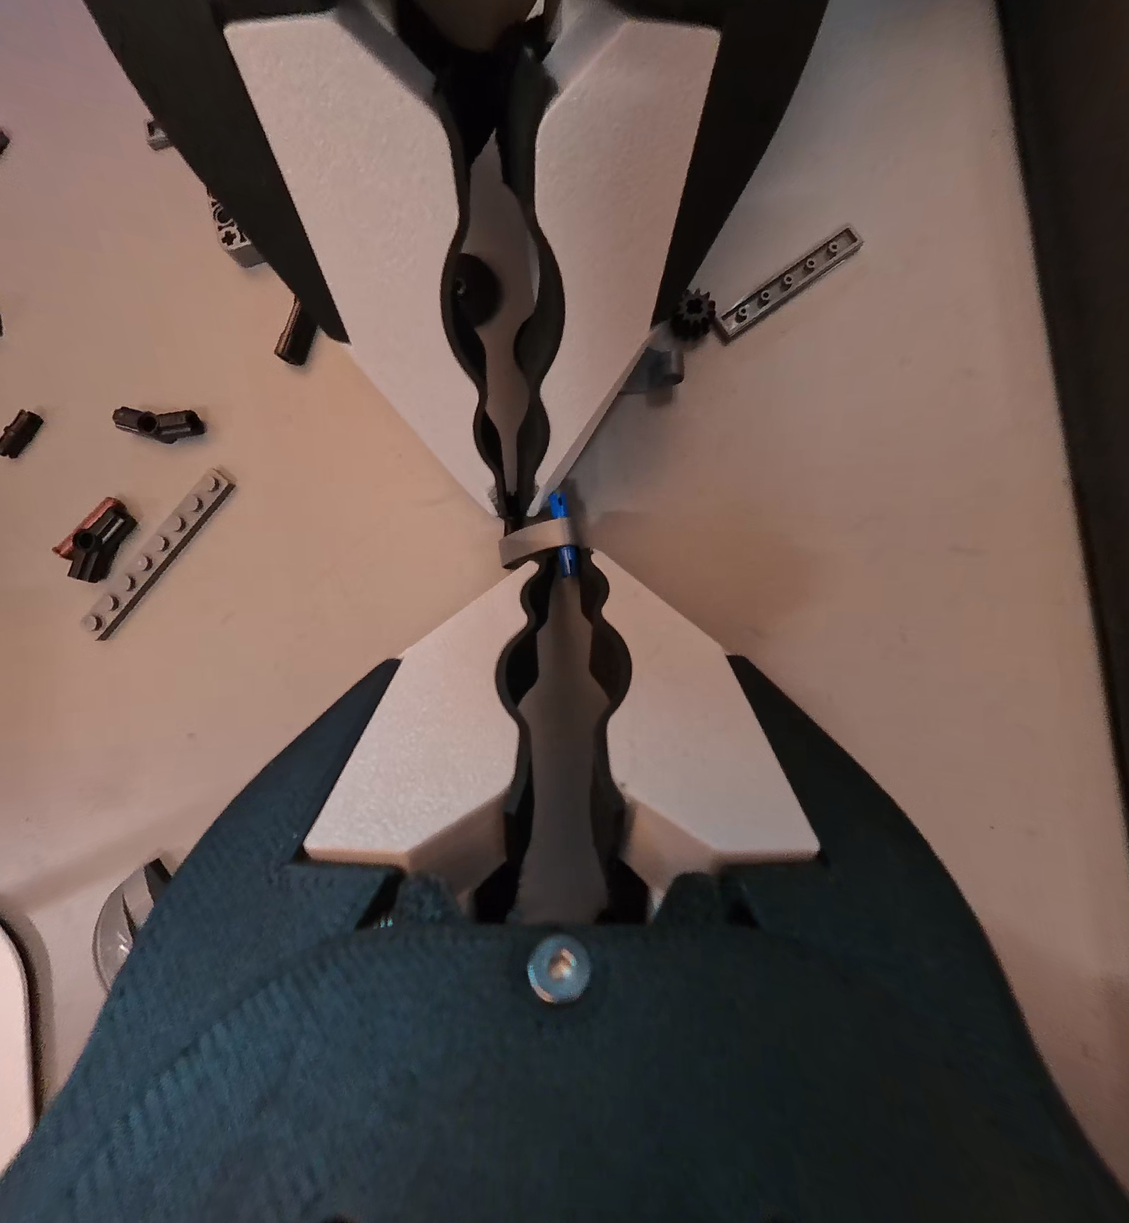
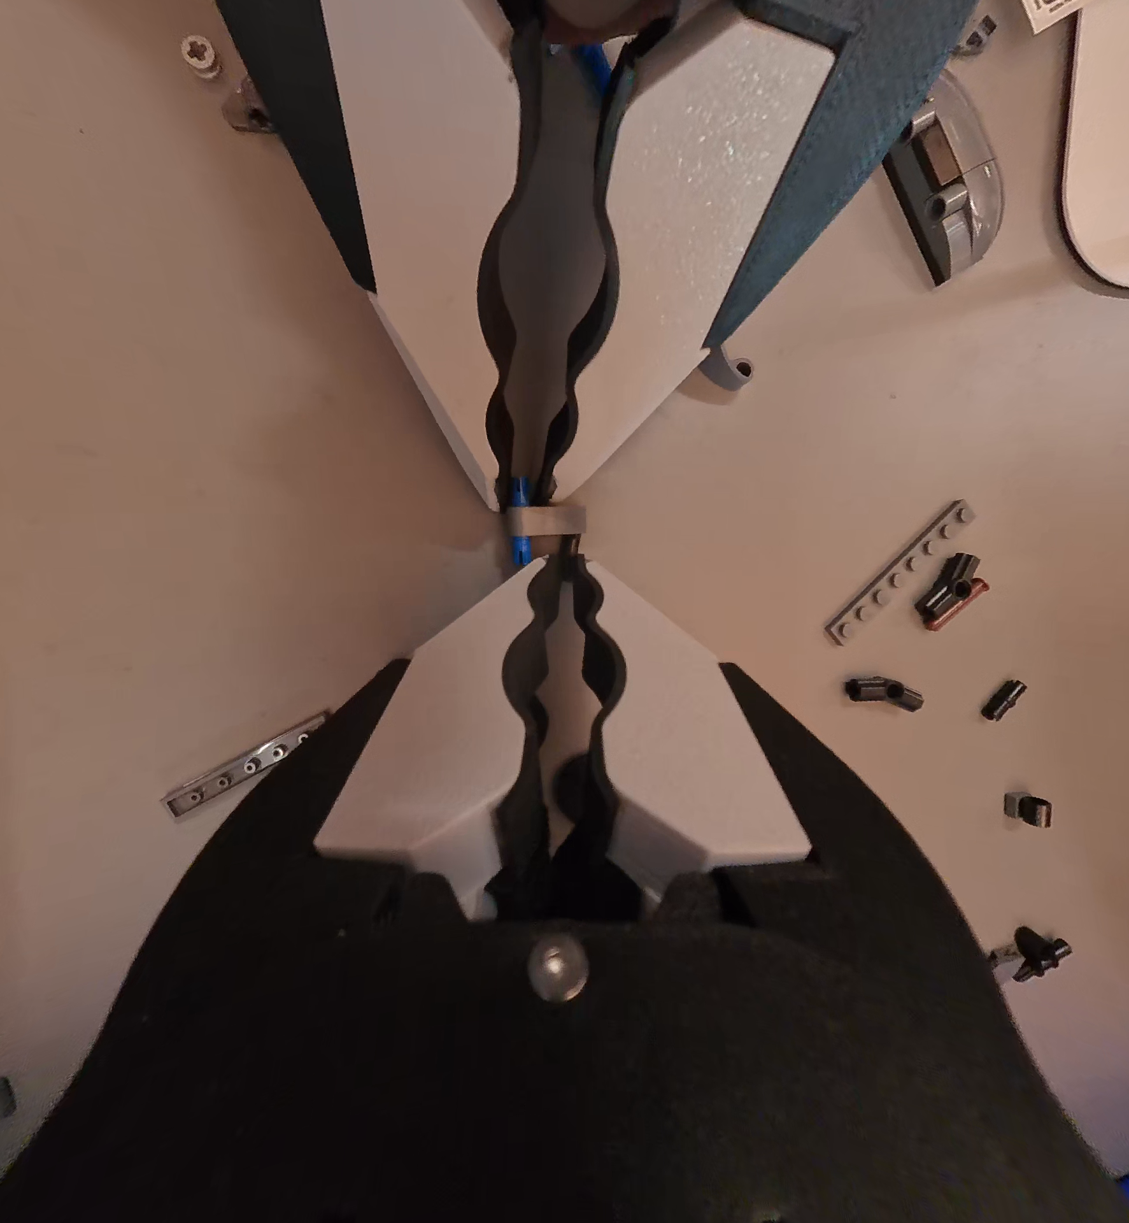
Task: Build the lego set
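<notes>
— Grey long studded plate (image 1: 158,556) and black angled connector pegs (image 1: 159,423) on the left: all loose?
— Loose, none joined, so I judge the build barely begun. In the middle, held off the table, is the one join in hand: a small light-grey lego beam (image 1: 535,539) with a short blue plastic pin (image 1: 567,559) through one end
— Who holds what?
— The teal left gripper (image 1: 563,574) is pinched narrow on the blue pin. The black right gripper (image 2: 558,562), opposite, is pinched narrow at the beam's other end. A dark peg may sit there too, but it is too small to tell
— And to the right?
— A second grey studded plate (image 1: 790,281) beside a small black gear (image 1: 695,311), both lying free. Most parts are left to fit
— The surface?
— A pale cream tabletop (image 1: 846,529), smooth, in dim warm light. A dark strip (image 1: 1110,463) bounds it at the far right. Of the room, nothing more shows
</notes>
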The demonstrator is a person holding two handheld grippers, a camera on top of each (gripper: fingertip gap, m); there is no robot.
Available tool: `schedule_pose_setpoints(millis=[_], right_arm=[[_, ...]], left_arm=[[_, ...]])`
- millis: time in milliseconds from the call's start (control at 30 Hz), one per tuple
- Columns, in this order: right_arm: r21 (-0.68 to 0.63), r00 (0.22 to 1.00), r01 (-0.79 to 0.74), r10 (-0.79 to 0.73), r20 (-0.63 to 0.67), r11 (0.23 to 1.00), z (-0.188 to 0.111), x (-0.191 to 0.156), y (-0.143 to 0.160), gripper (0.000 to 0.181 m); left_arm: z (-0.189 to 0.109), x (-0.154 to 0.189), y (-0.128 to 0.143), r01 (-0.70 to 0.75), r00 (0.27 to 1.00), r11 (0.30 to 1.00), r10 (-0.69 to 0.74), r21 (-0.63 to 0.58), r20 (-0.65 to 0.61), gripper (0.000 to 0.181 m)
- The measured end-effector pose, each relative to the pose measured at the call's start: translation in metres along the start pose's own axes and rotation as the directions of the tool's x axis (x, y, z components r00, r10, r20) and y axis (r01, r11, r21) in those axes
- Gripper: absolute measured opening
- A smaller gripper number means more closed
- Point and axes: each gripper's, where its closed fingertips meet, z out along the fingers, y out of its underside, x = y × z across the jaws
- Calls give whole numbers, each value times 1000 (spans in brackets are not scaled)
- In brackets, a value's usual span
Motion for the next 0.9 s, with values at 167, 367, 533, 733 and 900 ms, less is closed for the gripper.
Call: schedule_pose_setpoints(millis=[167,367,533,733,900], right_arm=[[5,1000,13,-13,5,1000,0,0,0,1],[5,1000,26,-26,5,1000,0,0,0,1],[10,999,33,-33,10,999,0,0,0,1],[22,999,33,-34,21,999,-1,0,1,1],[38,999,37,-38,31,999,-1,1,1,1]], left_arm=[[0,1,0,-4,1000,1000,4,-18,-26,5],[0,1,0,-33,998,999,32,-25,-60,5],[0,1,0,-53,994,998,50,-21,-100,5],[0,0,-2,-89,988,996,85,-26,-129,4],[2,1,-5,-109,979,994,103,-24,-178,4]])
